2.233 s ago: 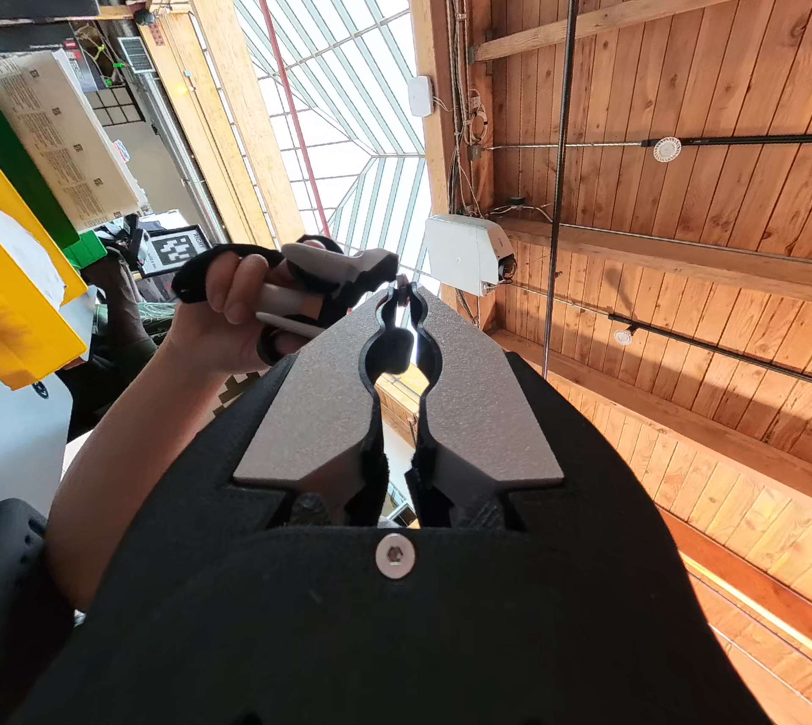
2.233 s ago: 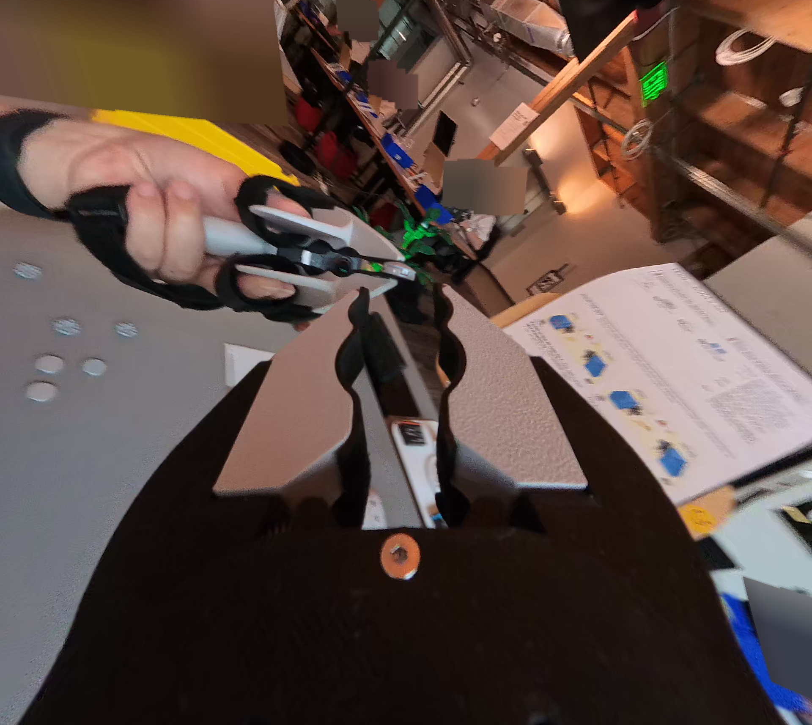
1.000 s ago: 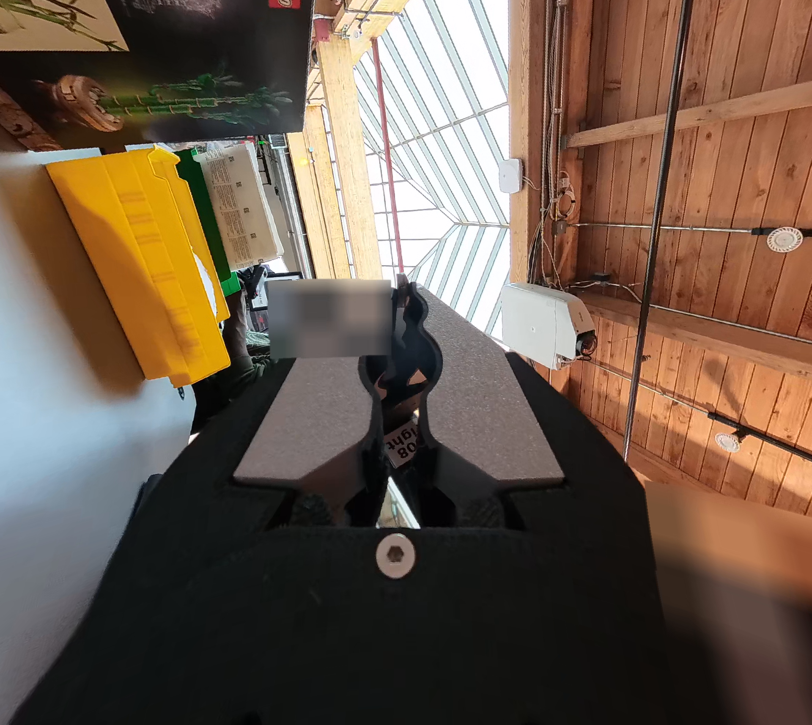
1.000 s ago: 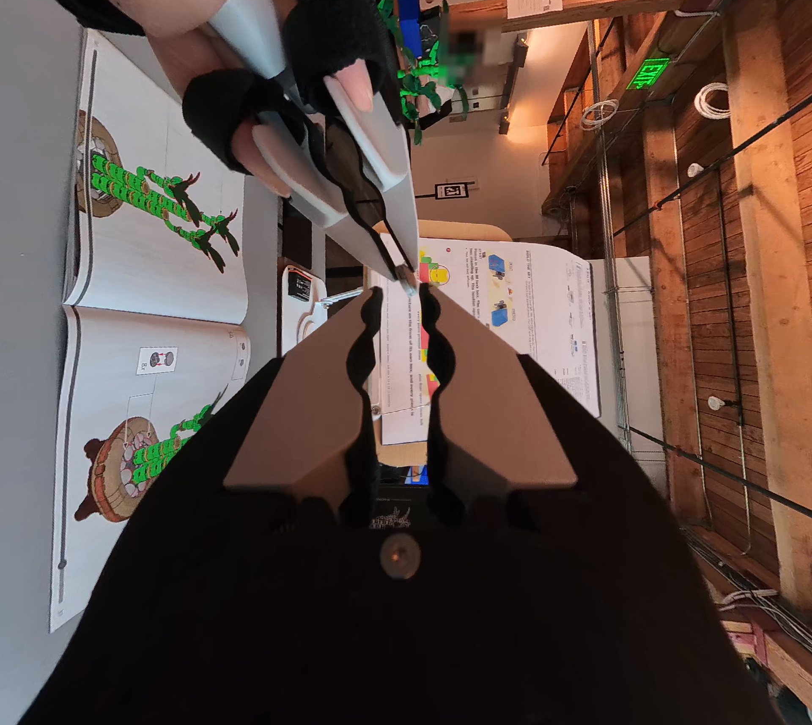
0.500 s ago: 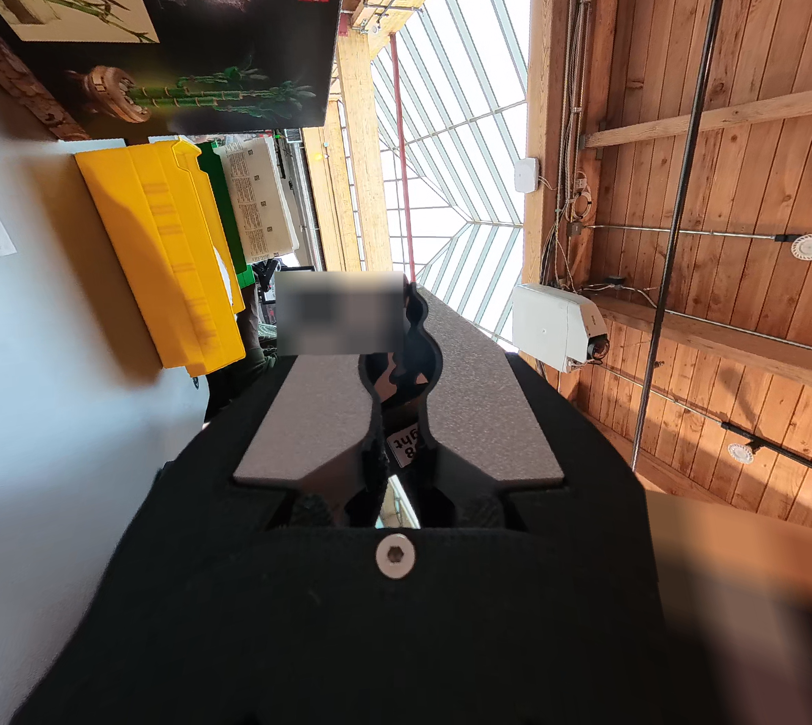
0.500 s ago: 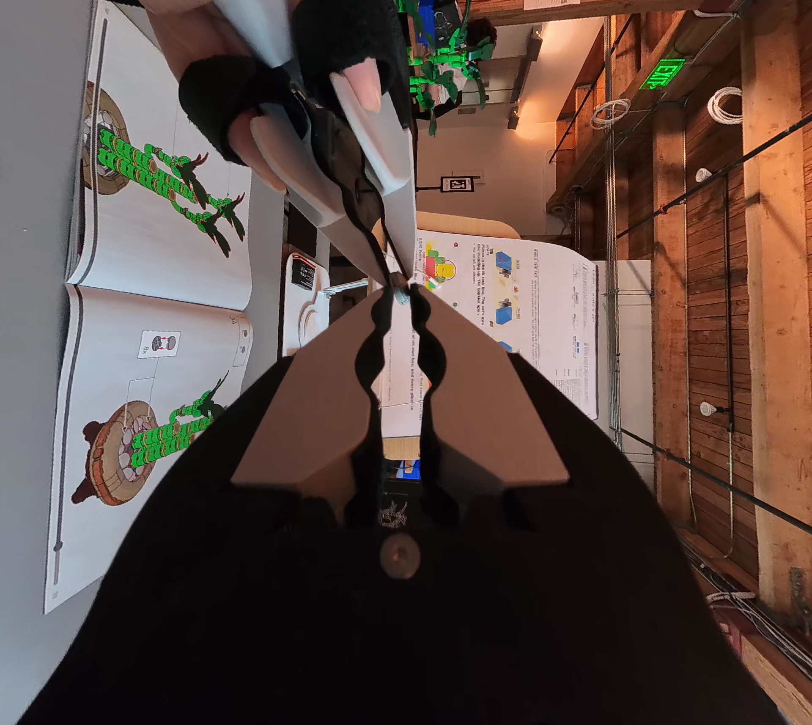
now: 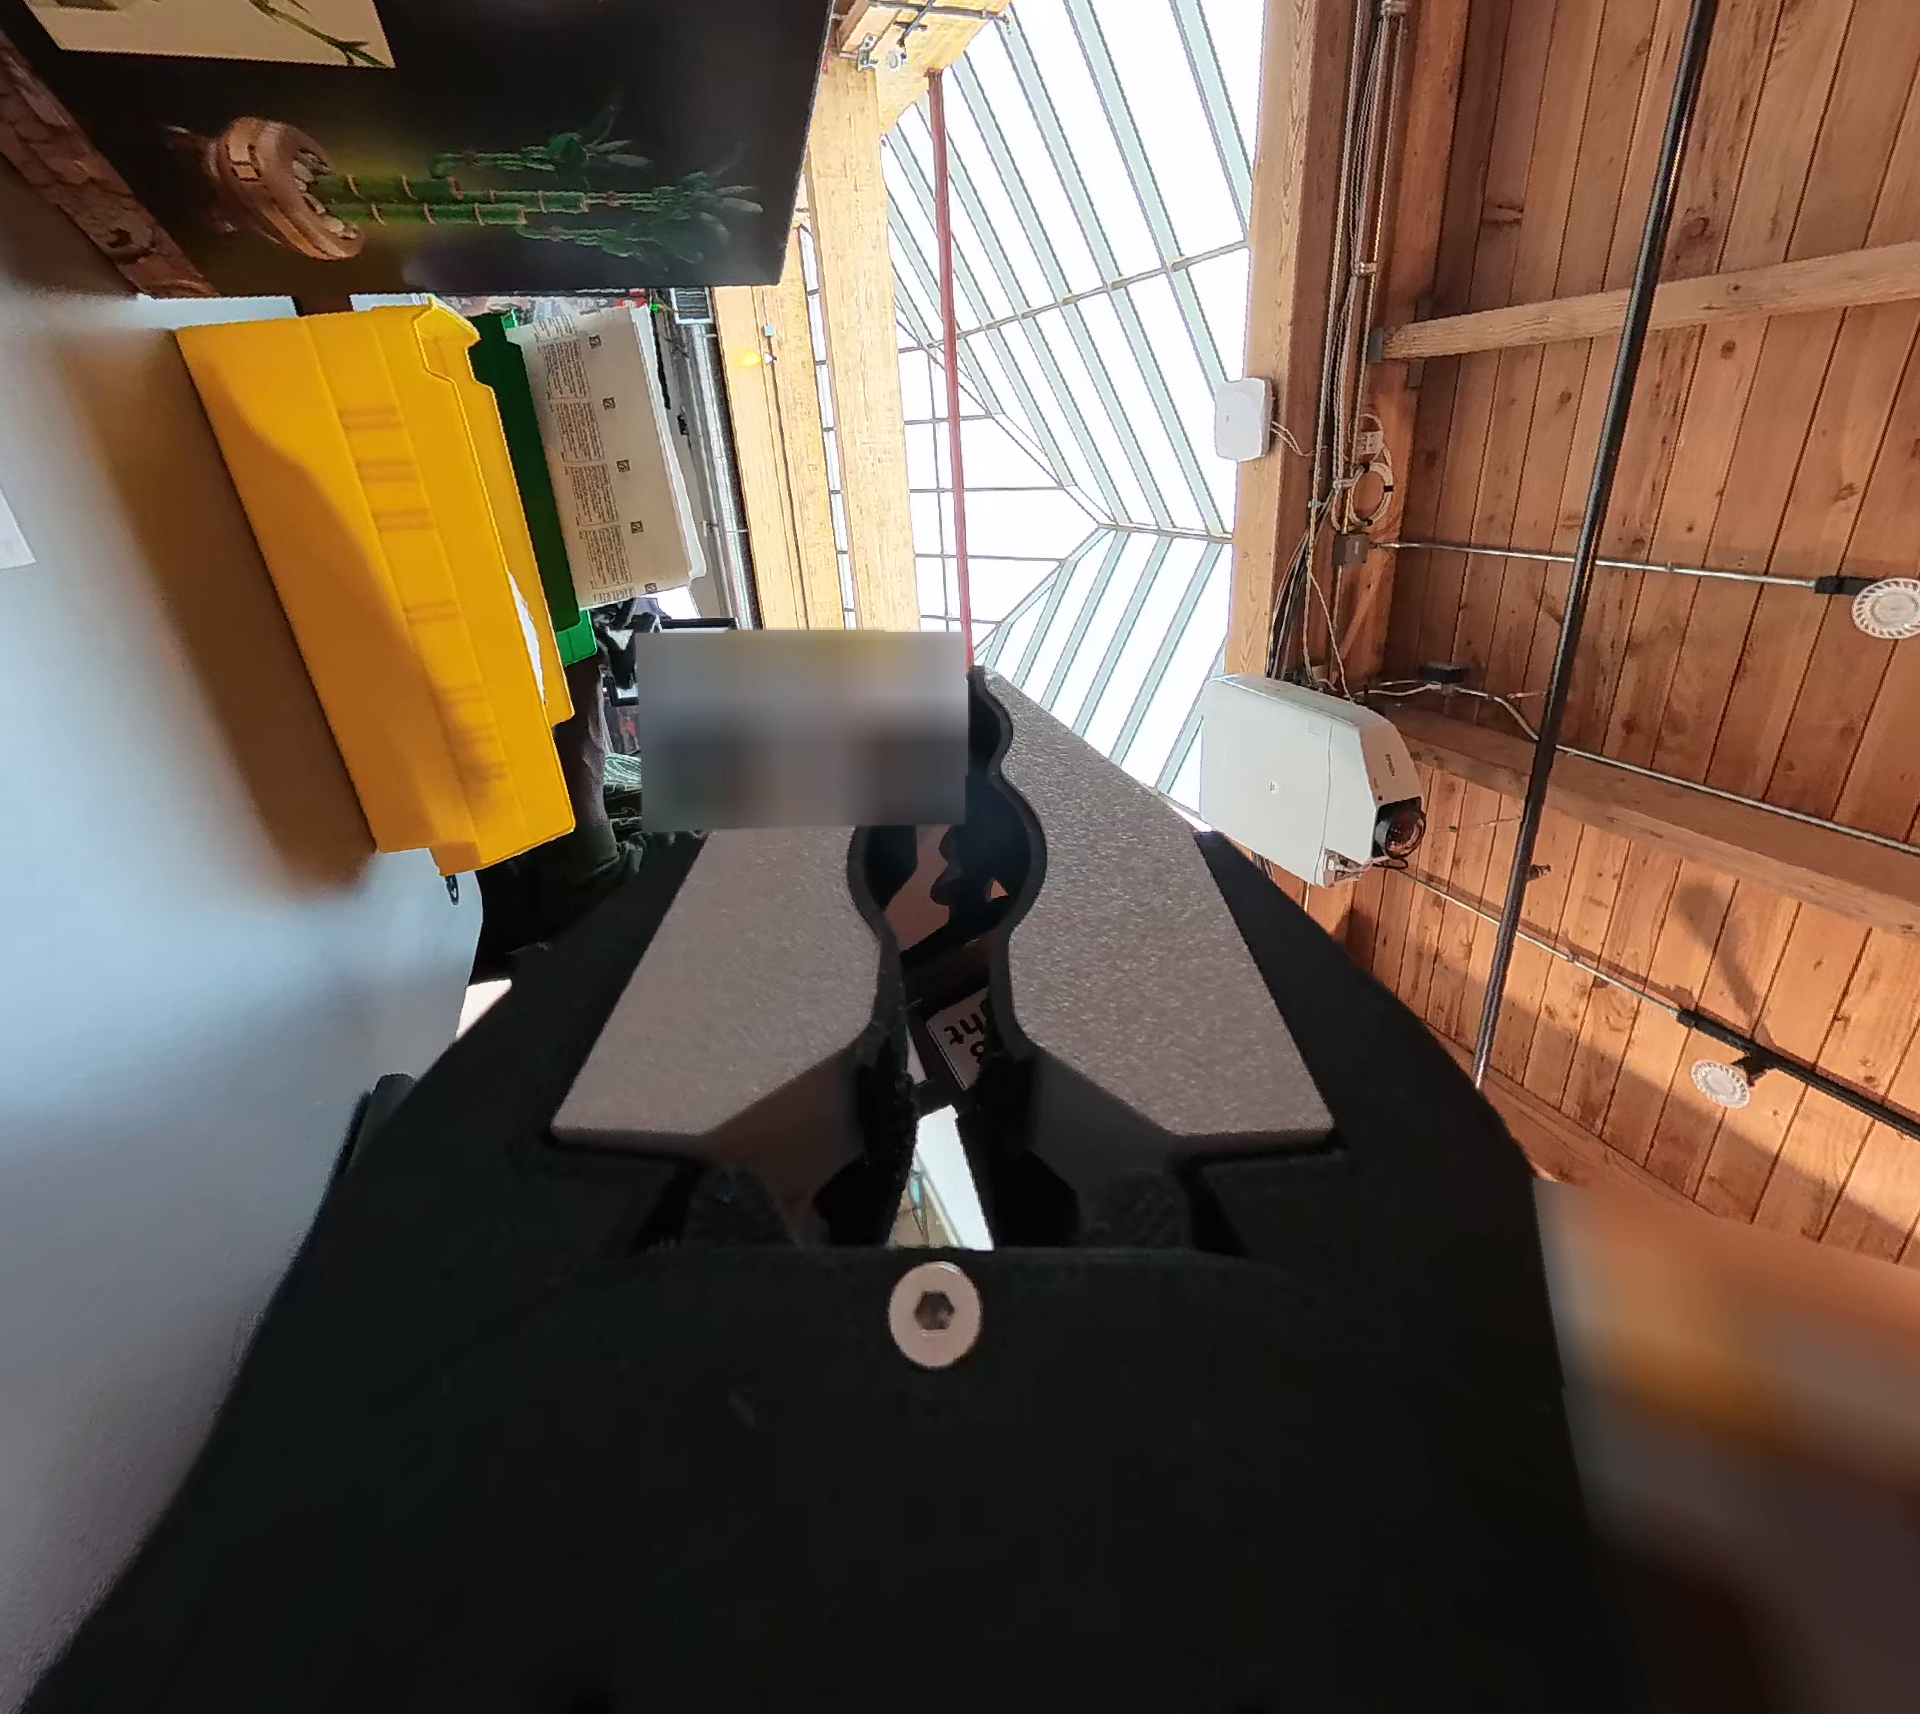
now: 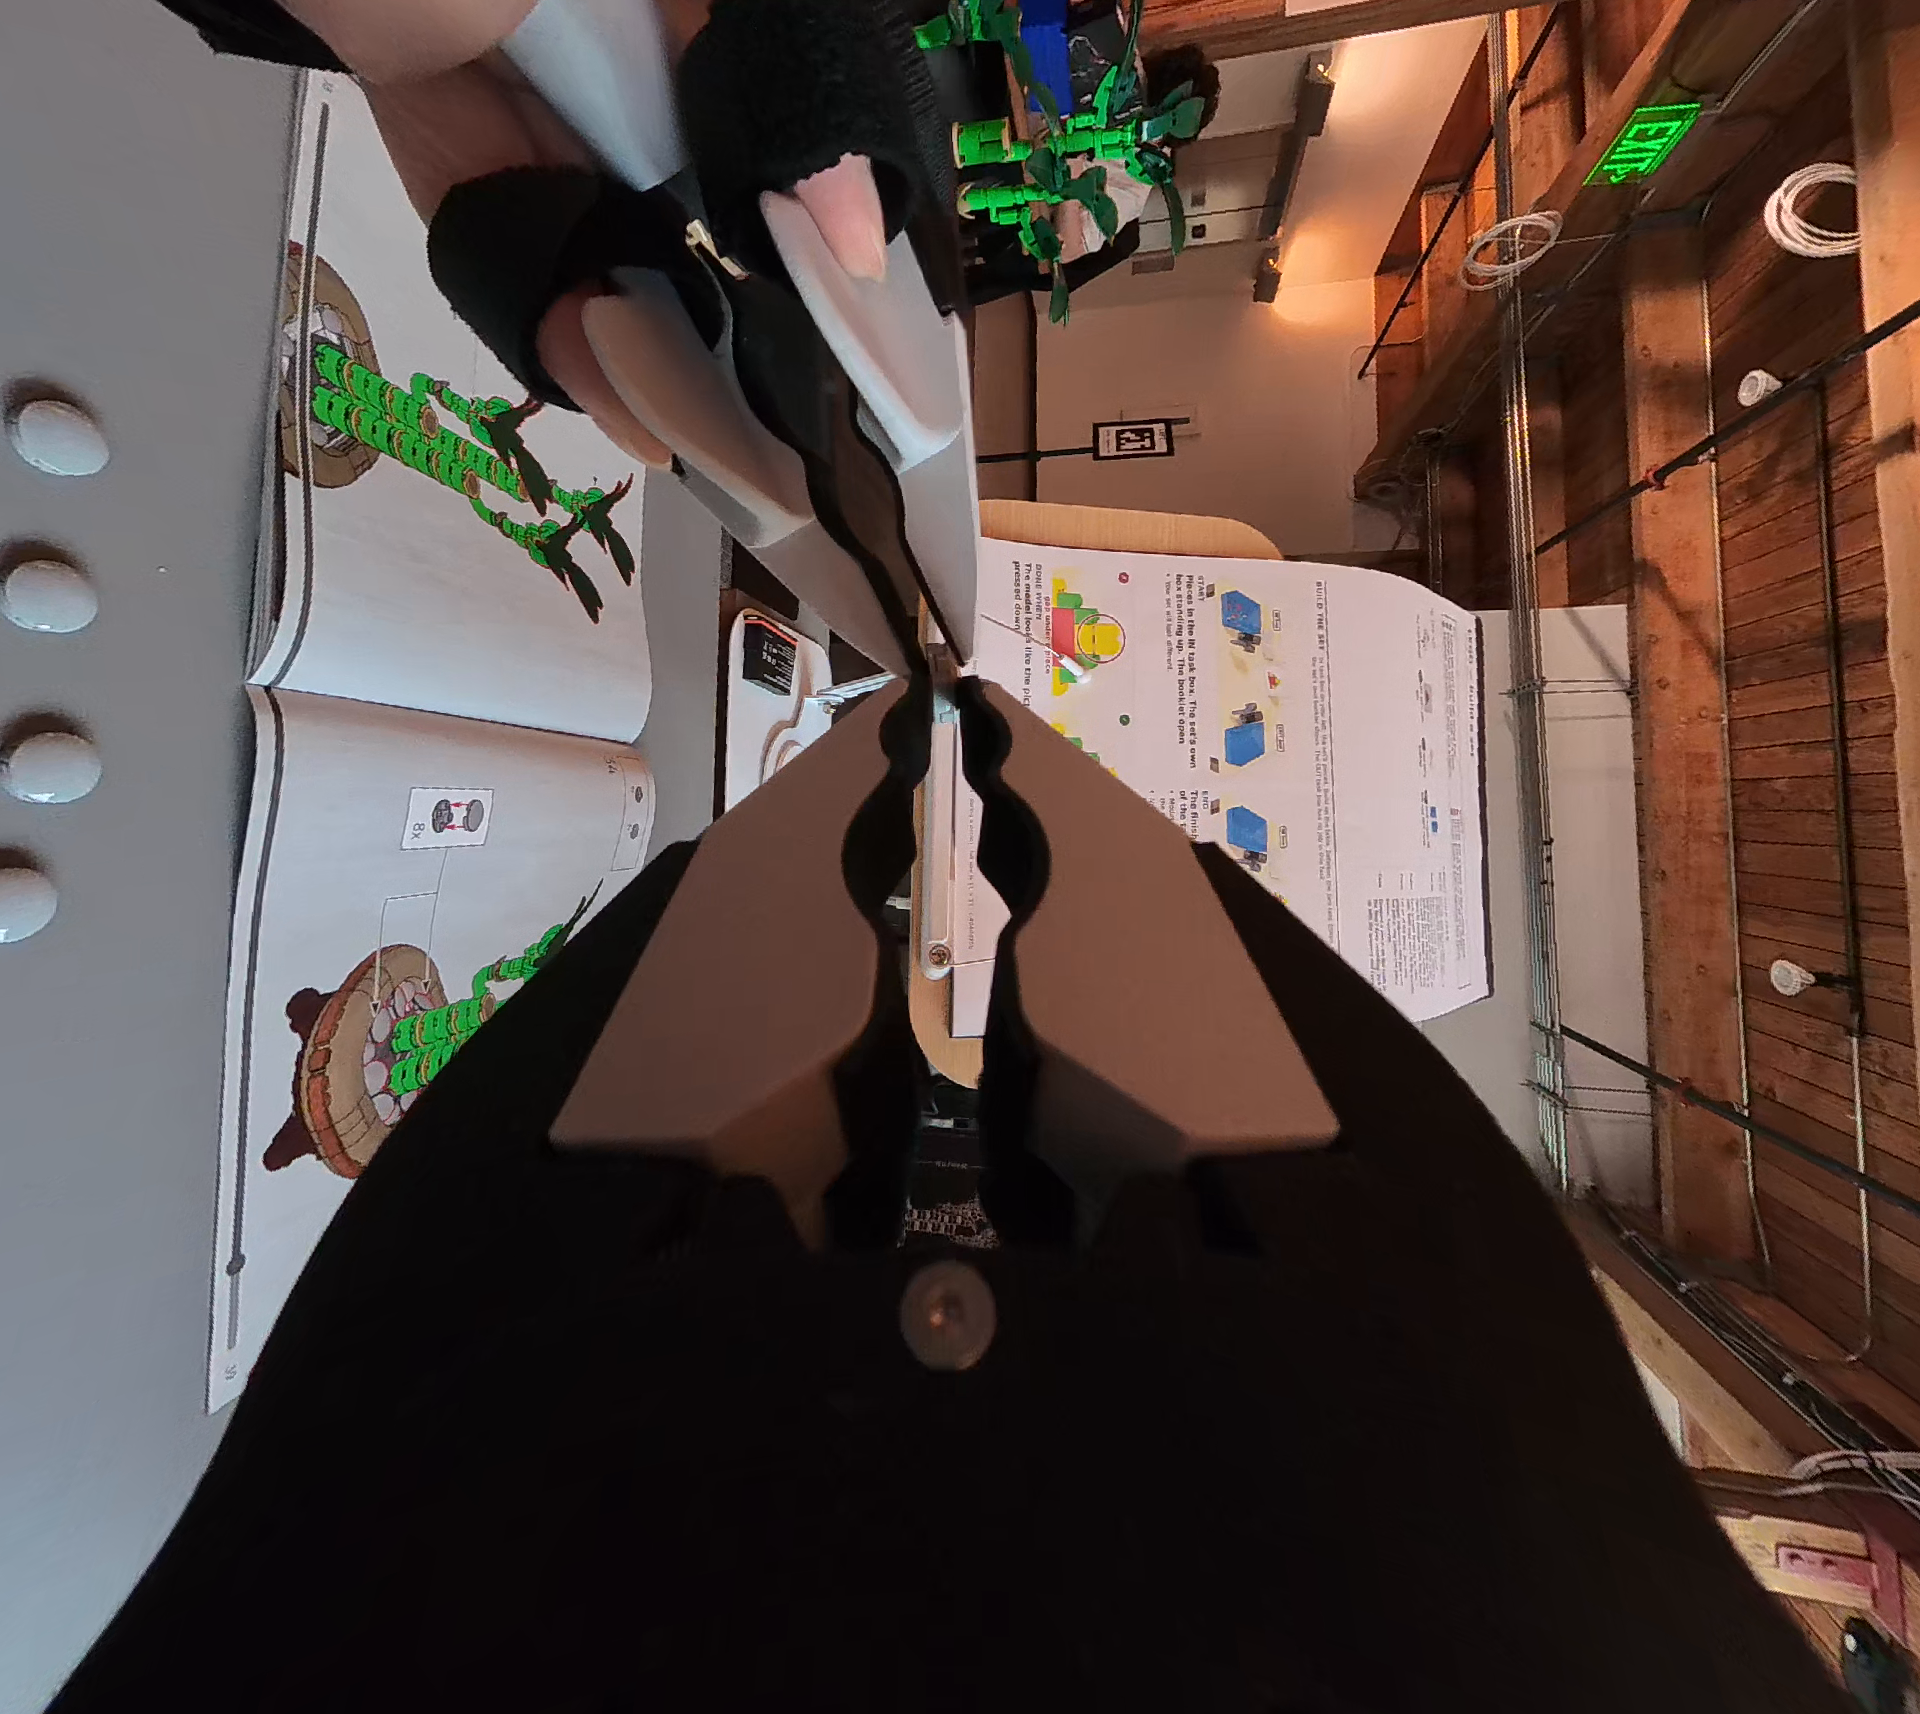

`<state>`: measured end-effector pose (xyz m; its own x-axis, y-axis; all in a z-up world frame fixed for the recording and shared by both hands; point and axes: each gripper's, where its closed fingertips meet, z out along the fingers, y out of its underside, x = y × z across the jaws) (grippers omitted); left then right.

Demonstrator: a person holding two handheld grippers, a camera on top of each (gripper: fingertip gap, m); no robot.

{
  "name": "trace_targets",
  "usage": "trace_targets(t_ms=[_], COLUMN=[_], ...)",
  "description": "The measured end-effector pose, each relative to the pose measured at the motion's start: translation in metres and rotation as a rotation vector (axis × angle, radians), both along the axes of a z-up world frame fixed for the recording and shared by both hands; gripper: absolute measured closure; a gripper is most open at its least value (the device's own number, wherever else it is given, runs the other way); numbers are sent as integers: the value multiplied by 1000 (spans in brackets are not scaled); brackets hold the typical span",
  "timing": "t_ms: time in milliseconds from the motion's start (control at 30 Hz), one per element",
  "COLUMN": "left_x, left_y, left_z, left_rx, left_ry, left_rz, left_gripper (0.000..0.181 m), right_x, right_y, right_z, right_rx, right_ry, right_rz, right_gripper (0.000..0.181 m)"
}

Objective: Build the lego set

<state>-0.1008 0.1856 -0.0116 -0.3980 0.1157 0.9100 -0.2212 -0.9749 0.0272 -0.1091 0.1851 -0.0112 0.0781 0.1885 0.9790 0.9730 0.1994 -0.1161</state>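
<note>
In the right wrist view, a hand holds my left gripper (image 8: 935, 651), which comes down from the upper left. Its pale fingers (image 8: 883, 376) are pressed together at the tips, tip to tip with my right gripper (image 8: 938, 696). The right jaws are almost closed, with only a narrow slot left. A tiny grey lego piece (image 8: 940, 677) seems pinched where both pairs of tips meet; it is too small to make out. In the left wrist view my left gripper (image 7: 968, 690) points up at the ceiling, jaws together, its tips partly under a blurred patch.
An open instruction booklet (image 8: 436, 833) lies on the grey table (image 8: 125, 1145). A printed sheet on a clipboard (image 8: 1299, 781) stands behind it, and a built green bamboo model (image 8: 1049, 158) farther back. The black lego box (image 7: 468, 54) and a yellow bin (image 7: 395, 573) stand at the left. Only a small space, under 4 cm, lies between the two pairs of fingers.
My right jaws have narrowed from clearly open to almost closed. The left gripper's tips have come down to meet them. The left wrist view has swung from the ceiling towards the box and bins.
</note>
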Motion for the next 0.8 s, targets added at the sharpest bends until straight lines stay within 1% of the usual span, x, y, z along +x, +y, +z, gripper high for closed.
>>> trace_targets(t_ms=[67,133,167,233,300,333,433,467,500,533,567,600,667,733,800], left_x=[0,-1,-1,-2,-3,-6,-17,-20,-23,-25,-28,-29,-31,-30,-30], left_y=[0,0,-1,-1,2,5,8,9,12,17,22,26,31,26,20], left_z=[0,3,4,7,6,9,24,26,27,26,25,23,17,13,12], left_rx=[-2,12,38,126,265,350,628,718,797,866,925,976,1047,1080,1057], left_ry=[-7,-23,-25,-30,9,21,45,69,102,135,167,200,259,265,244], left_rz=[-2,-5,-8,-17,2,37,120,137,165,199,231,253,262,221,169], left_gripper=[179,178,178,179,177,177,177,177,176,176,176,175,173,172,170], right_x=[0,0,1,3,10,15,20,18,18,22,29,33,33,28,19], right_y=[0,0,1,1,3,4,1,-4,-10,-12,-8,-6,-6,-10,-9], right_z=[1,4,4,7,-2,-8,-29,-41,-57,-72,-84,-96,-115,-130,-139], right_rx=[-1,-17,-47,-136,-319,-399,-587,-688,-808,-882,-891,-897,-903,-901,-892], right_ry=[14,73,130,304,503,580,699,722,736,731,703,654,541,439,389], right_rz=[4,22,26,39,0,-17,-13,-2,-17,-60,-108,-121,-97,-52,-21], right_gripper=[177,177,177,177,177,177,177,177,177,177,177,177,177,177,177])
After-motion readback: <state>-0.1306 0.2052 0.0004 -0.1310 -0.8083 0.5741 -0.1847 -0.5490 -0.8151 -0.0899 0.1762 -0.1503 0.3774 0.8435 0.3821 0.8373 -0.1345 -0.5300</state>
